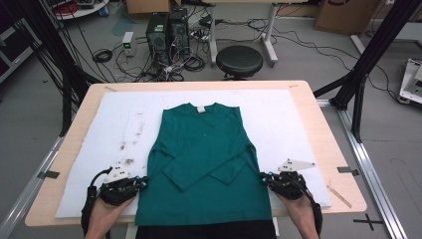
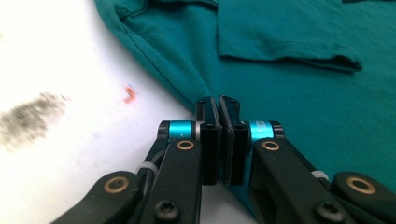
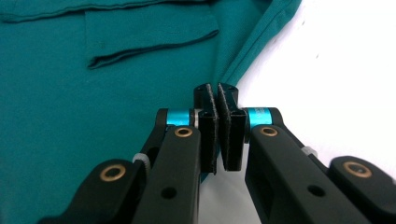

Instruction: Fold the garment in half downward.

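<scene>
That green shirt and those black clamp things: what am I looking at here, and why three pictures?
No robot arm here: a person stands at the table and holds a hand tool with two black jaws in each hand. The wide picture comes from a camera above the person, looking down on the table. There the left gripper and the right gripper sit at either side of a green long-sleeved shirt, which lies flat on a white sheet with its sleeves folded across the front. The sheet has some dark smudges.

The other two pictures come from small cameras riding on each tool, looking along its jaws. In both, the jaws are shut, right at the shirt's side edge. Whether they pinch cloth I cannot tell.
</scene>
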